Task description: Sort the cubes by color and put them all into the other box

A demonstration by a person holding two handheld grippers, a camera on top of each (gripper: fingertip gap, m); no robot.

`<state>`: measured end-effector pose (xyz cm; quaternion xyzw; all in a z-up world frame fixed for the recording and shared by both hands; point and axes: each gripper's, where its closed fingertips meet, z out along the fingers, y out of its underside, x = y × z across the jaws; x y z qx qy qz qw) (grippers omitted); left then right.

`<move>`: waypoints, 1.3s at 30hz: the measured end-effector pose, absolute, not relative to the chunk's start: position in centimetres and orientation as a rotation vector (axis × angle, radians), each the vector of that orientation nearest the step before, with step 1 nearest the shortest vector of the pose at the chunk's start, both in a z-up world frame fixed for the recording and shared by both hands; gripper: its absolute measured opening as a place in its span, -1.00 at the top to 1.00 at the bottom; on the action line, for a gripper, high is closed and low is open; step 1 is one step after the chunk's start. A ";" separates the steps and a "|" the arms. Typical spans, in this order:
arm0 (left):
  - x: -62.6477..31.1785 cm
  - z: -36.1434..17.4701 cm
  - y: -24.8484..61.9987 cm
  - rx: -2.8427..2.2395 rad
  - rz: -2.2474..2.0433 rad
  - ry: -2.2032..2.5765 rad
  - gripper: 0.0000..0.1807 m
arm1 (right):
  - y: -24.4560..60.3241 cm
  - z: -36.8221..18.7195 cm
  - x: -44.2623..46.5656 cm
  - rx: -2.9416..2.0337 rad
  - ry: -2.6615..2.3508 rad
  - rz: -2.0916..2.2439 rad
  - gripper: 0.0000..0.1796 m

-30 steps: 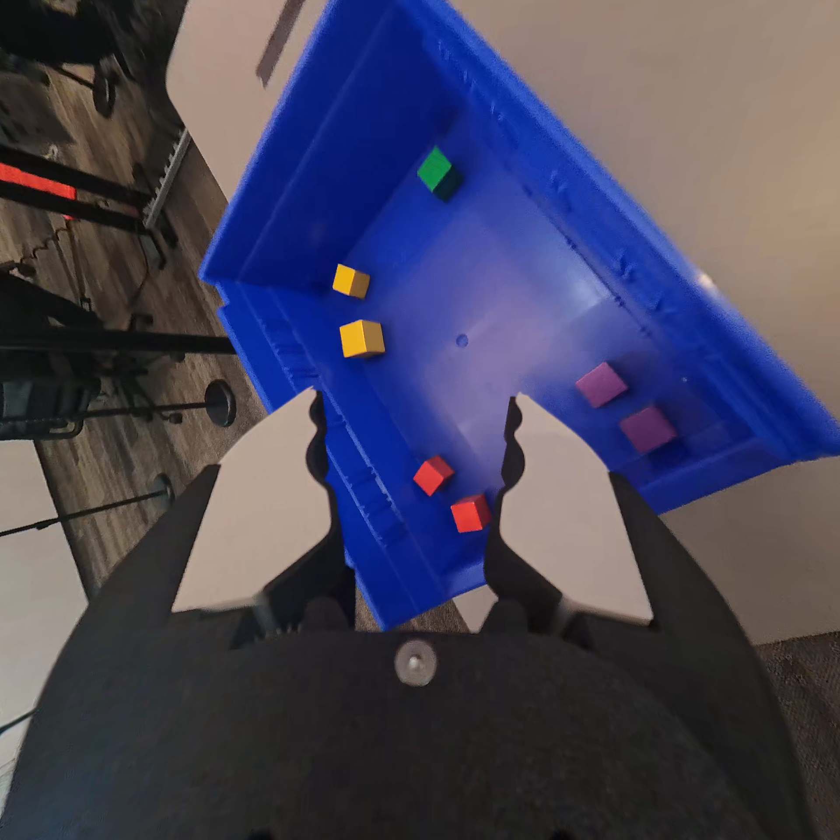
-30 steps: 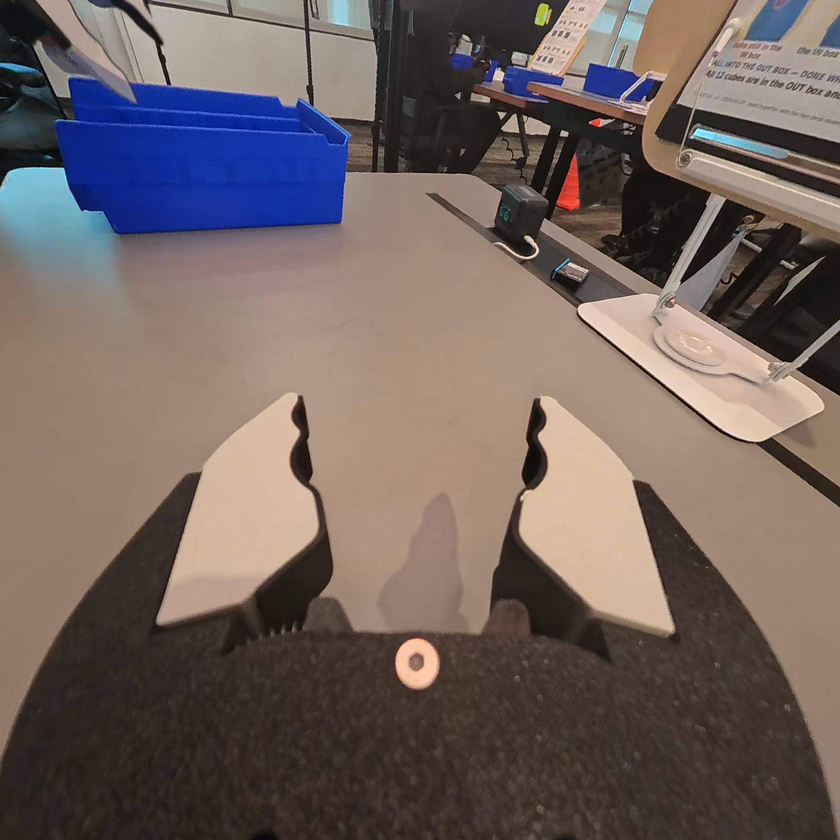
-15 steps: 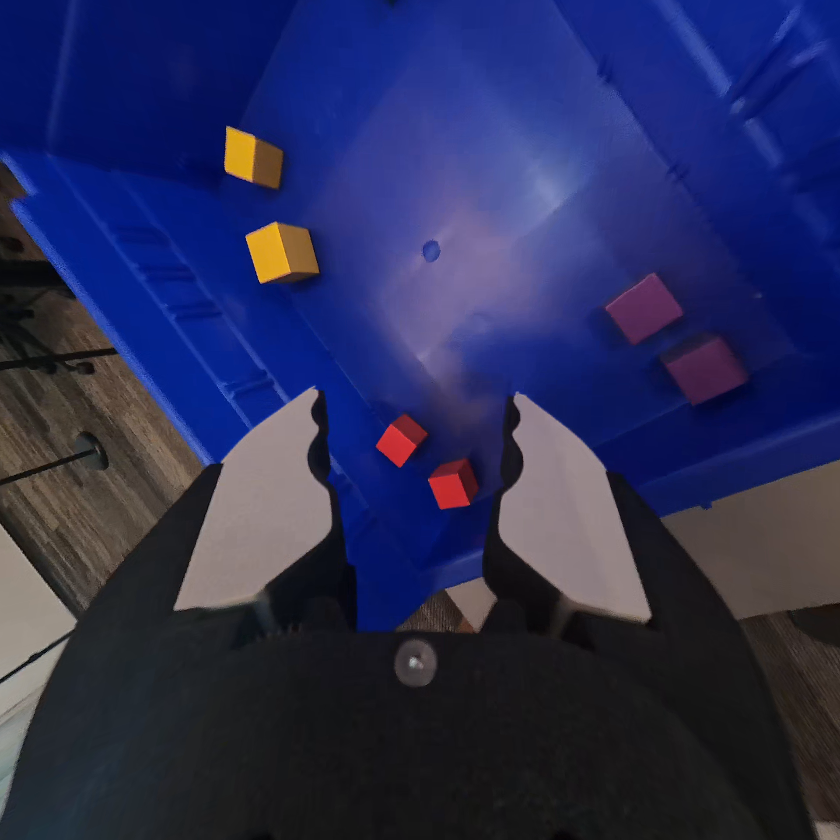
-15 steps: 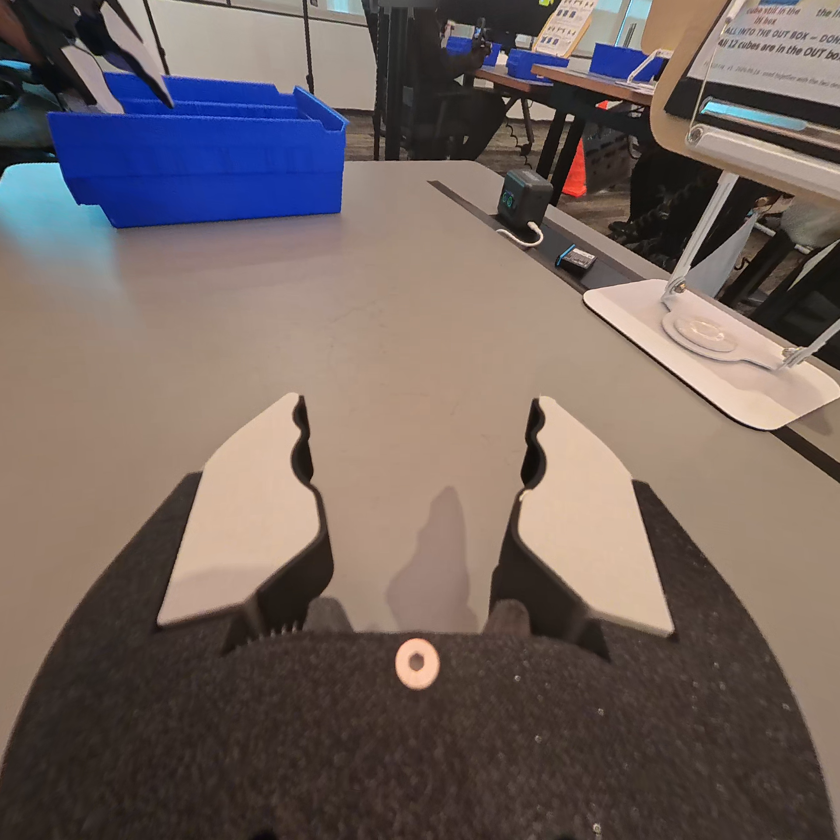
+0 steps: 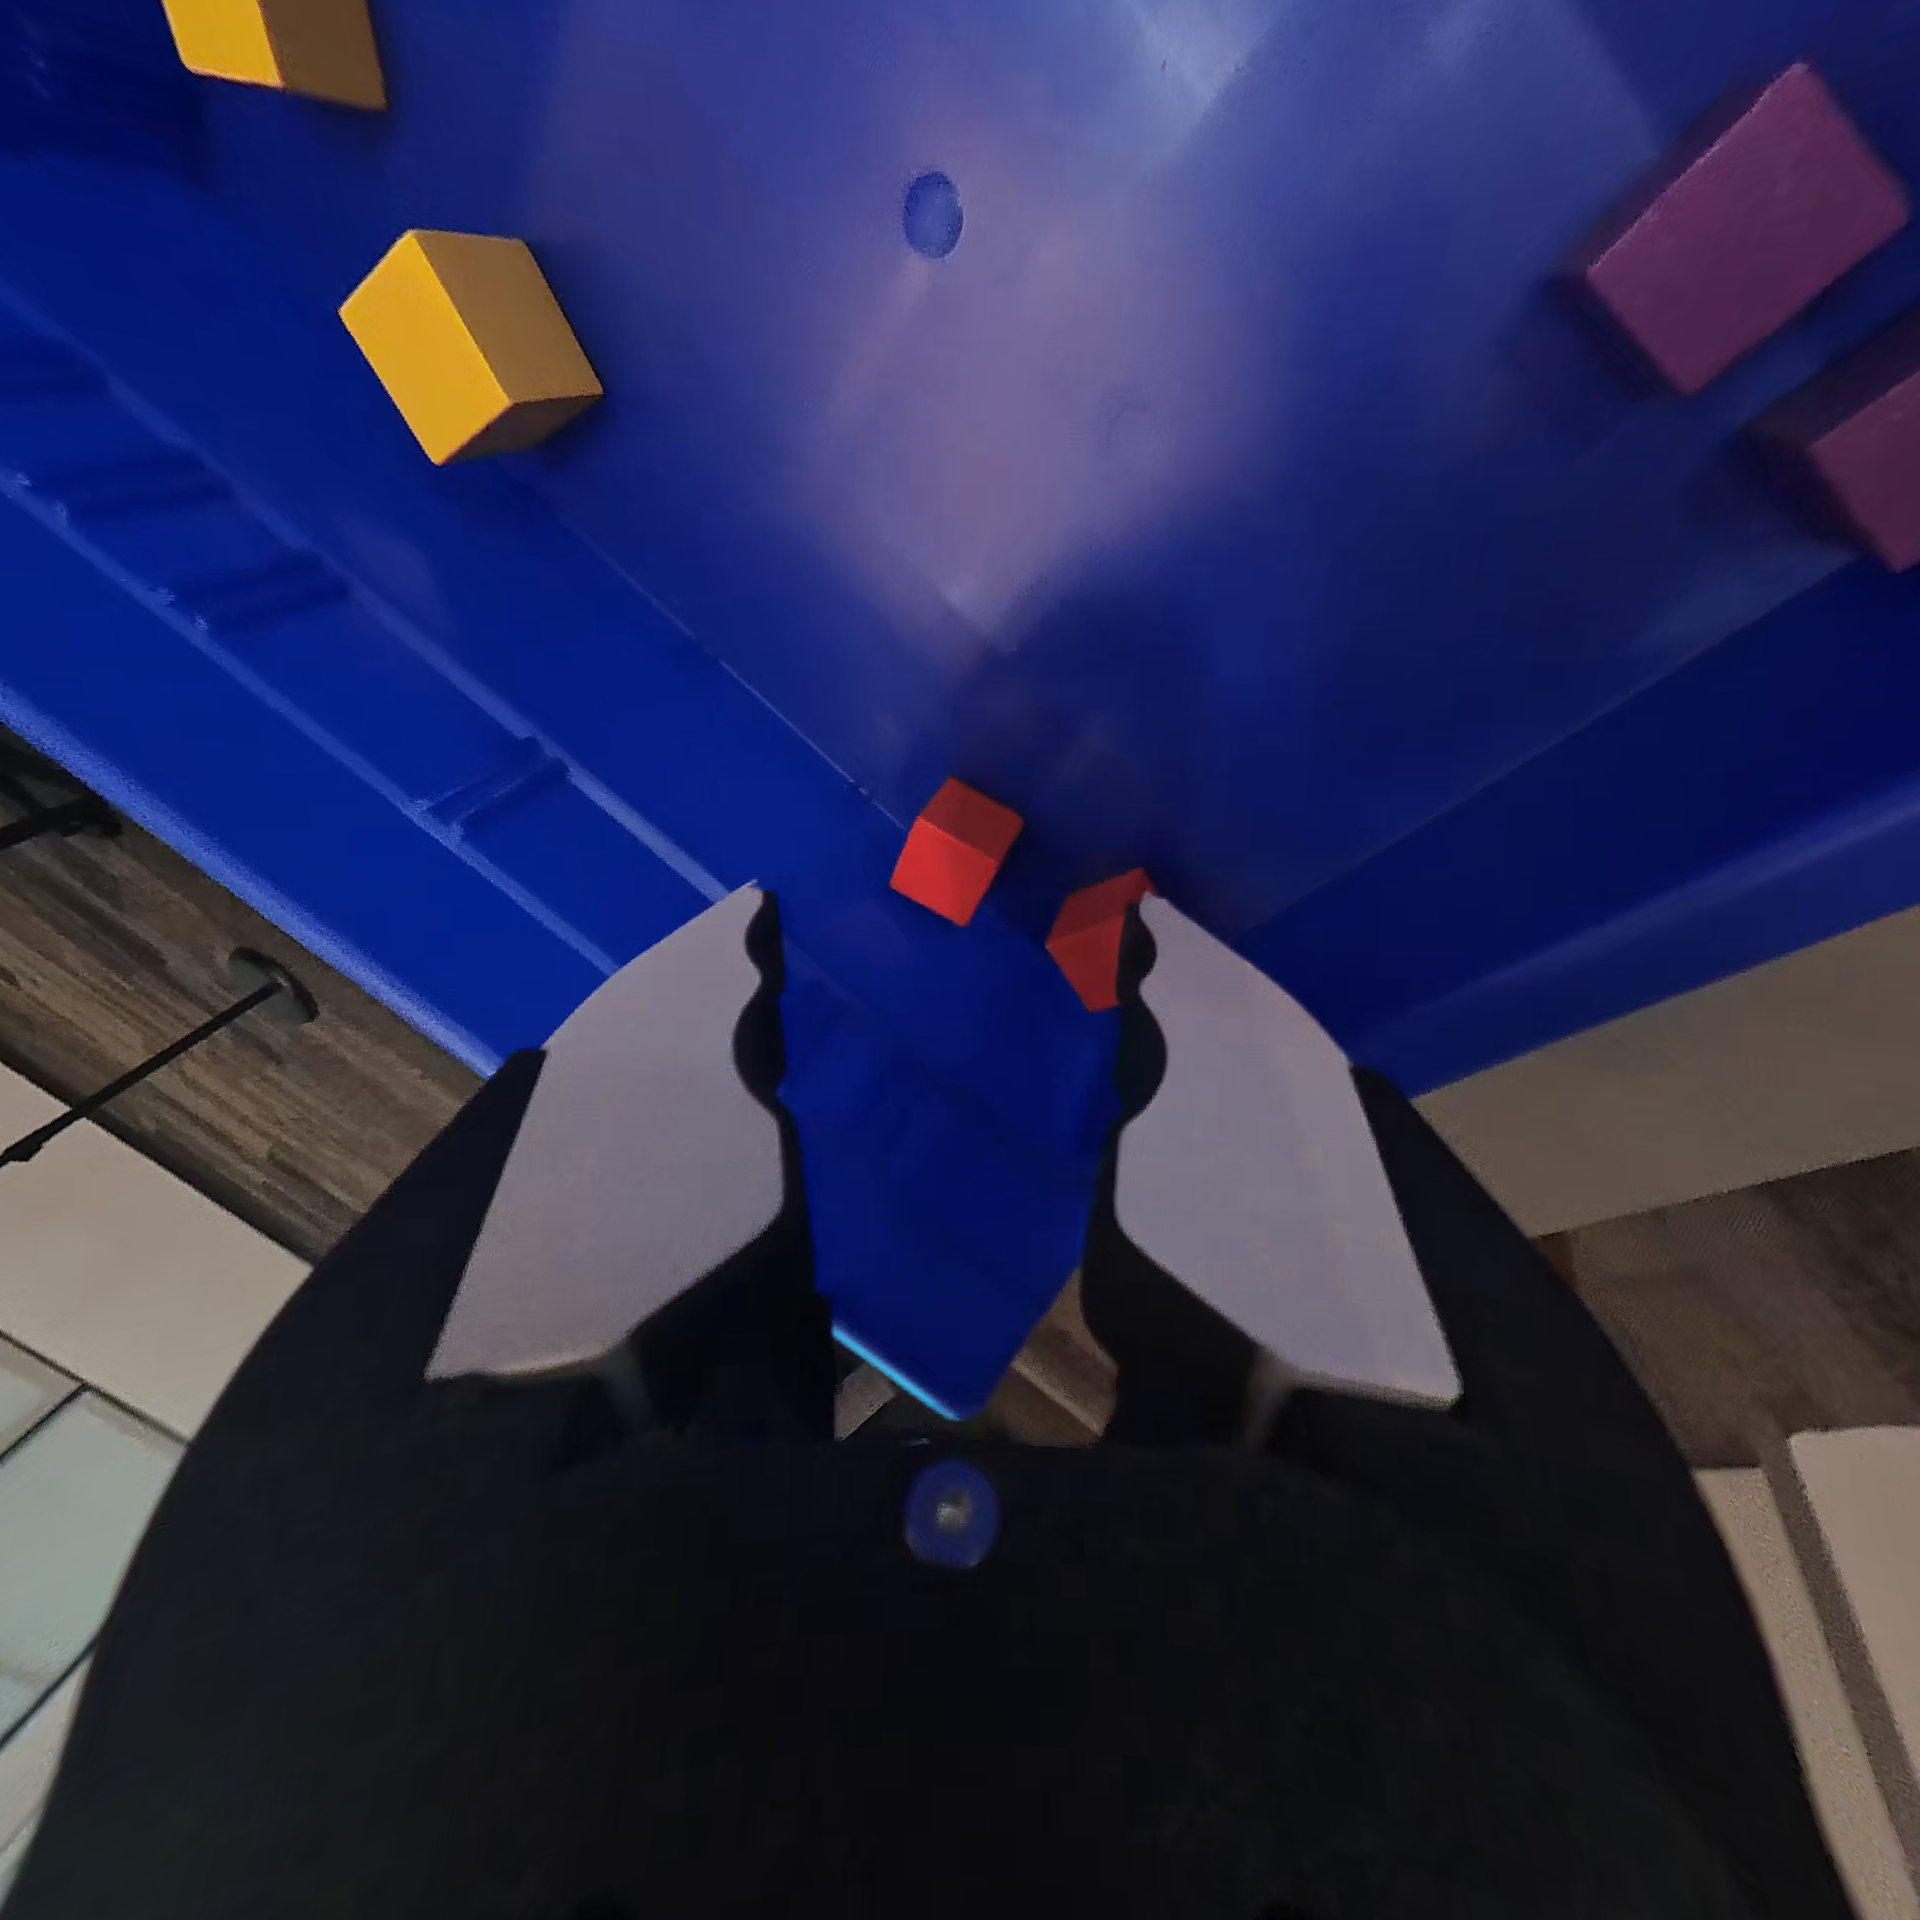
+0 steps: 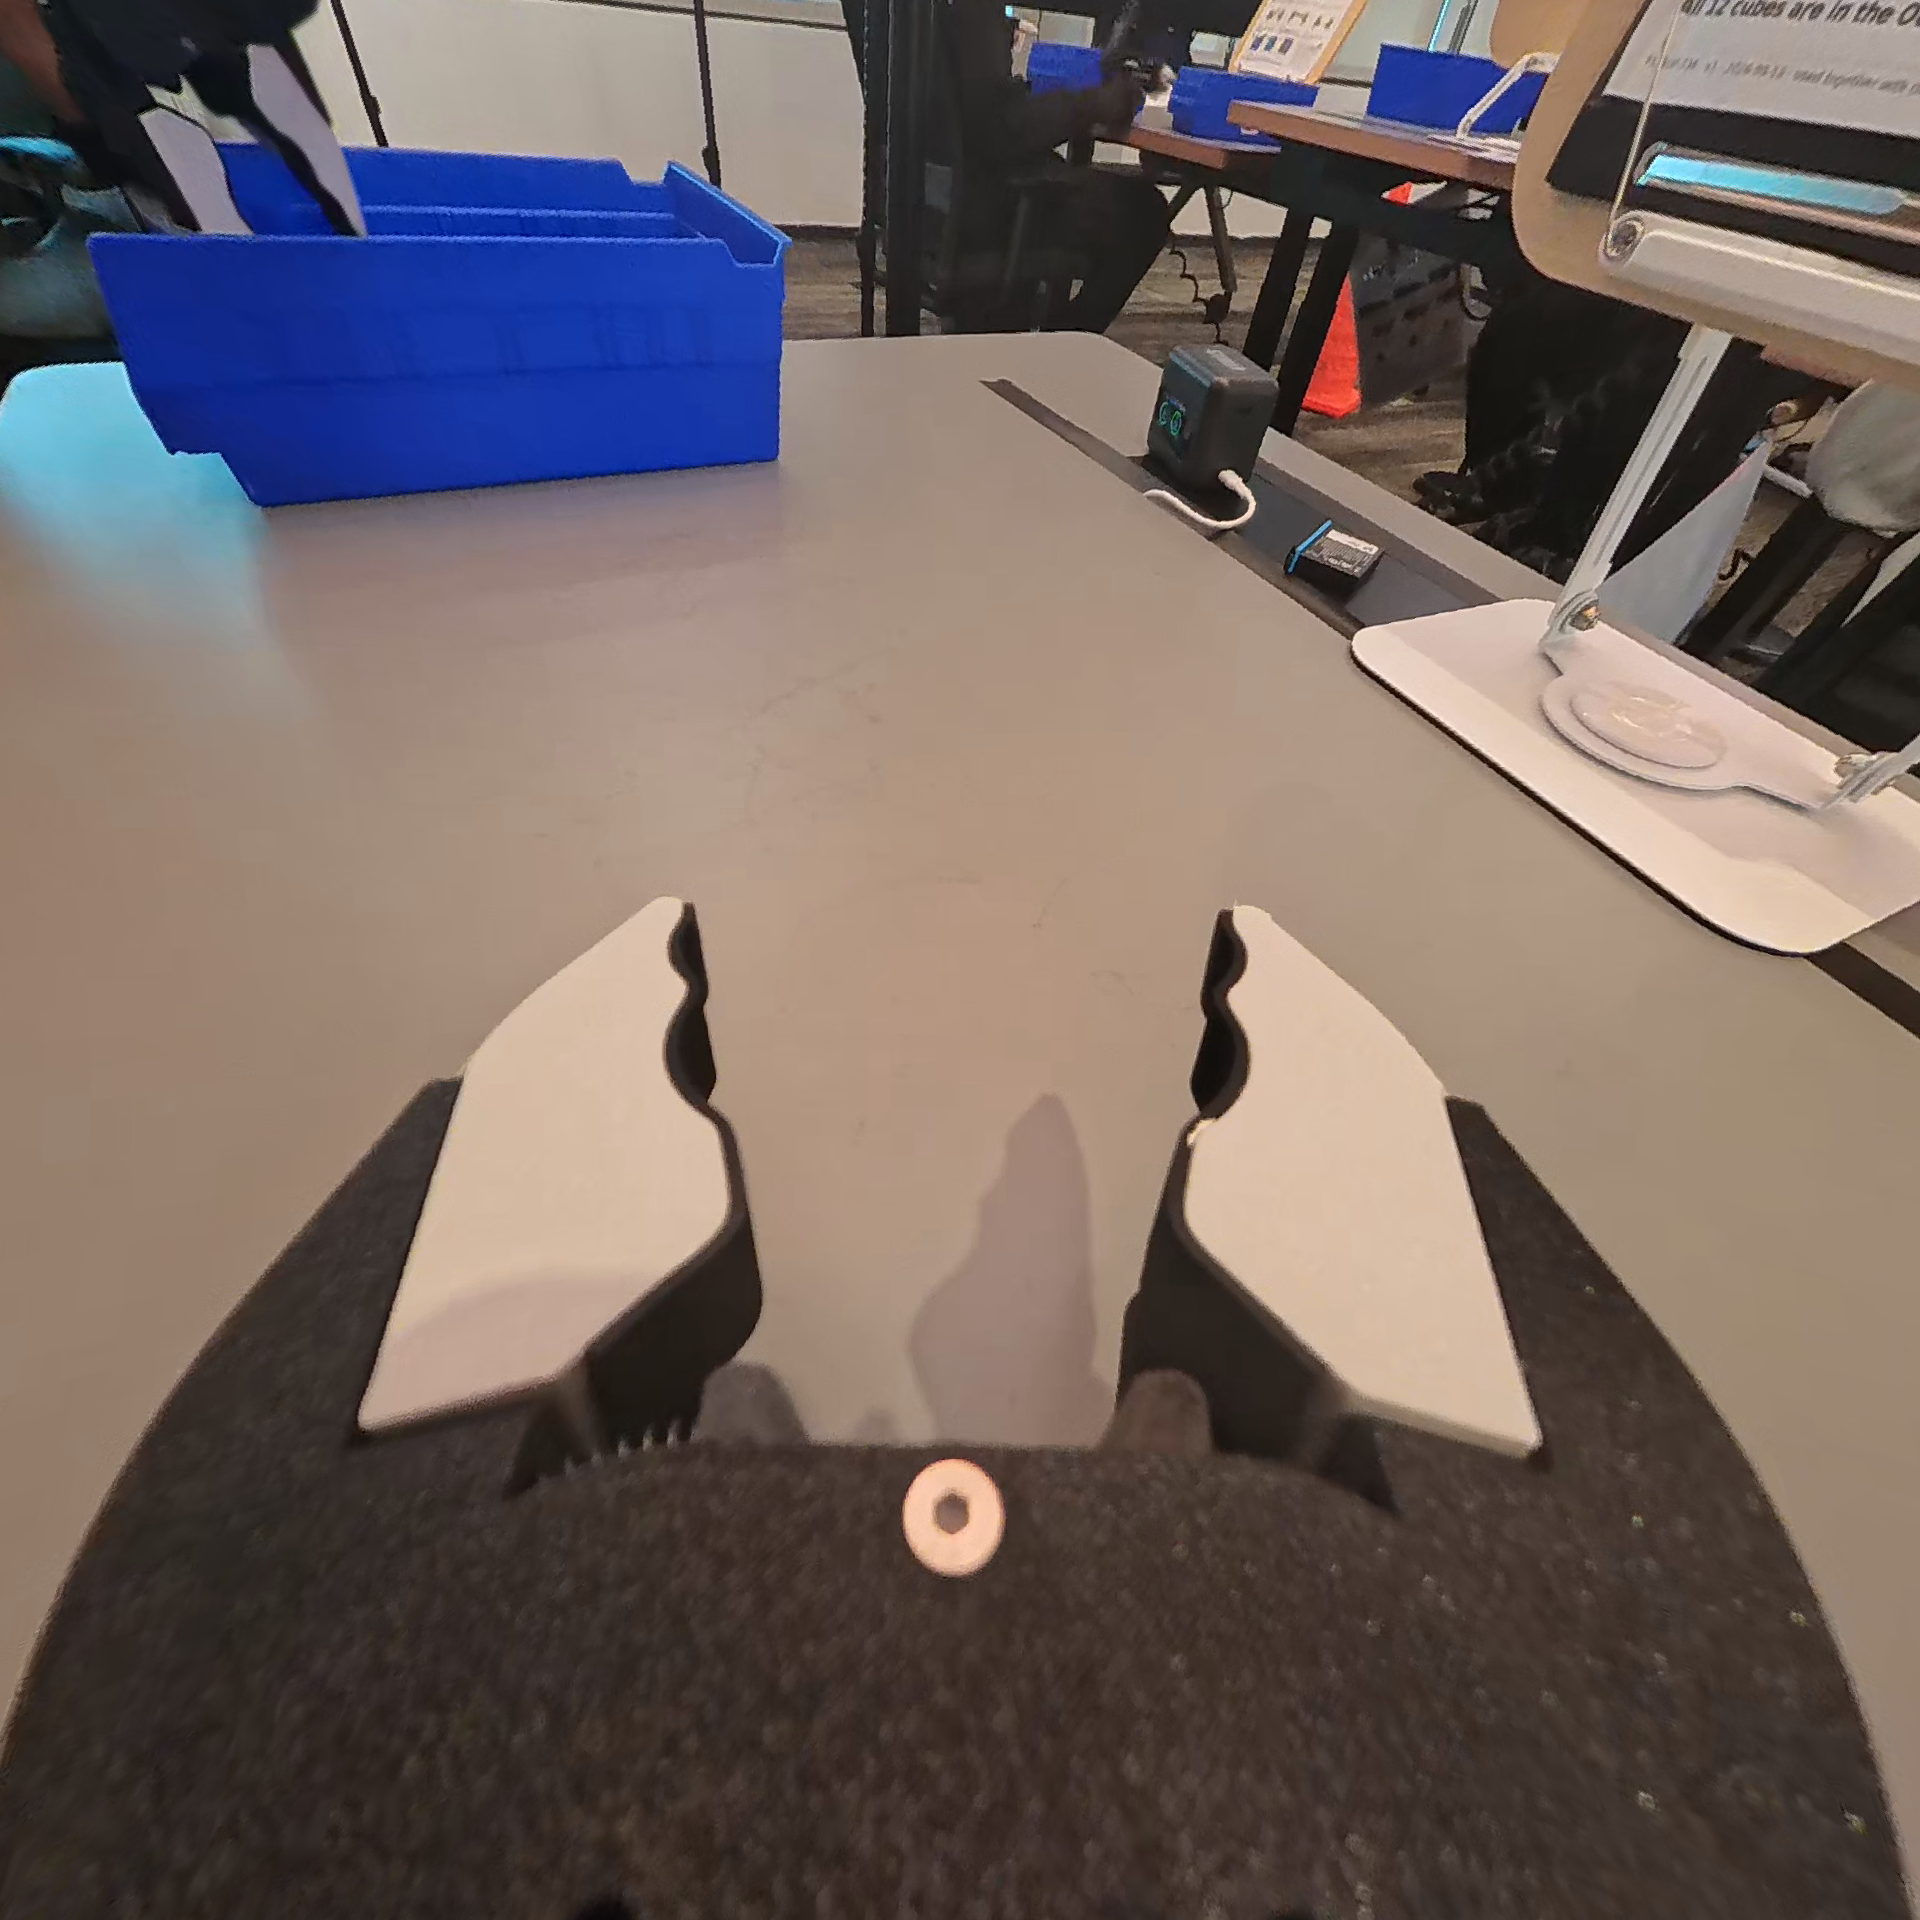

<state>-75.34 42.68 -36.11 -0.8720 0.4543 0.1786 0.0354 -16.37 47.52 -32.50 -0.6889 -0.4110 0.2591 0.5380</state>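
cubes lie scattered across the floor of the blue plastic bin [image 5: 1039, 468] beneath us: two small red wooden cubes in its near corner, two yellow wooden cubes along the left, two purple wooden cubes at the right. we hold the left hand-held gripper [image 5: 948, 904] down inside that bin with its grey fingers spread apart and nothing clamped between them. the first red cube [image 5: 954, 850] sits just ahead of the gap between the fingertips, touching neither. the second red cube [image 5: 1091, 935] lies against the inner edge of the right-hand fingertip and is partly hidden by it; whether they actually touch we cannot tell. the nearer yellow cube [image 5: 468, 343] rests by the left wall, the farther yellow cube [image 5: 275, 47] is cut off by the top edge. the two purple cubes [image 5: 1745, 229] sit close together beside the right wall, well apart from the red ones.

our right hand-held gripper [image 6: 951, 914] hangs low over the bare grey worktop [image 6: 831, 675], fingers wide apart and empty. from this view the blue bin [image 6: 468, 353] stands at the far left of the worktop, with the left tool's fingers dipping into it. a white stand base [image 6: 1621, 769] rests at the right, beside a small black device [image 6: 1210, 416] with a white cable.
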 end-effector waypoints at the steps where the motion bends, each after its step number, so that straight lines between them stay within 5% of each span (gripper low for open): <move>1: -75.5 -36.1 42.9 -2.683 0.562 1.421 0.32 | 47.5 -32.5 -16.4 -1.639 -0.981 0.614 -0.01; 29: -77.8 -40.2 42.3 -2.735 0.857 2.202 0.74 | 47.7 -32.4 -15.6 -1.637 -0.977 0.601 -0.02; 39: -72.8 -31.4 48.1 -2.533 0.550 1.473 0.75 | 47.8 -32.5 -15.6 -1.653 -0.961 0.631 -0.02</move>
